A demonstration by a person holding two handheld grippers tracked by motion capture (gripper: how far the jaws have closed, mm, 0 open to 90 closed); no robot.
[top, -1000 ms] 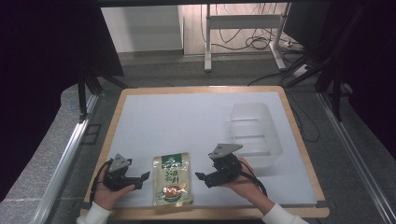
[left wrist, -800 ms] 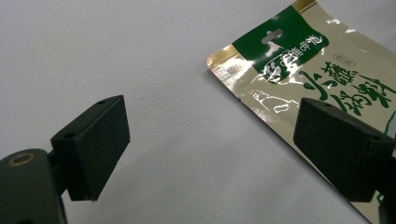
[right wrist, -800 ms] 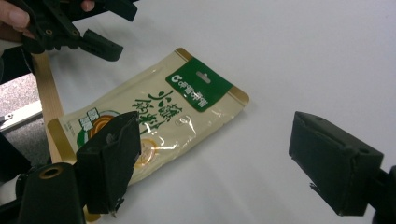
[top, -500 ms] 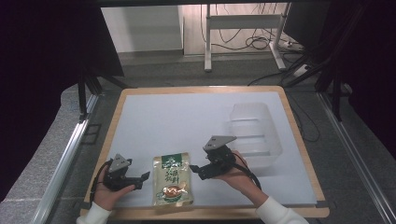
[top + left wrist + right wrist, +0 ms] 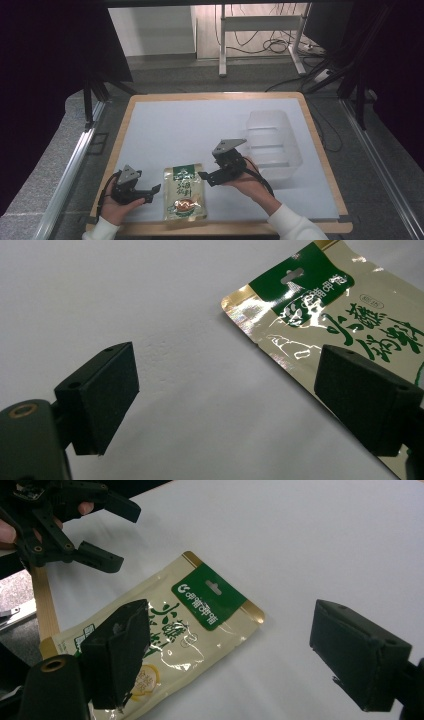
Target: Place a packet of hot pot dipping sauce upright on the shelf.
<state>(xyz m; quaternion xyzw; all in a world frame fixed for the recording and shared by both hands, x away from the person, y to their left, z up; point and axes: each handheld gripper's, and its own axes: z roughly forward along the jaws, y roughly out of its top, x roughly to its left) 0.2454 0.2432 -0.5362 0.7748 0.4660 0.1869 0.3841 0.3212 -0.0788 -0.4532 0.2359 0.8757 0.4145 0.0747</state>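
Observation:
A green and cream food pouch (image 5: 185, 192) lies flat near the table's front edge, its green header pointing away from the person. My left gripper (image 5: 154, 194) rests on the white mat just left of it, open, with the pouch's top corner (image 5: 340, 315) ahead of its right jaw. My right gripper (image 5: 205, 178) hovers at the pouch's upper right, open, aimed down at the pouch (image 5: 200, 605). In the right gripper view its left jaw overlaps the pouch and the left gripper (image 5: 125, 537) shows at top left. Nothing sits between either pair of jaws.
A clear plastic tub (image 5: 272, 142) stands on the white mat (image 5: 180, 130) at the right, just behind the right hand. A wooden border (image 5: 210, 96) frames the mat. Dark floor, a metal rail (image 5: 65, 175) and cables lie beyond the table.
The right gripper has lifted and moved slightly forward and left, toward the pouch's top right corner. The left gripper and the pouch have stayed put.

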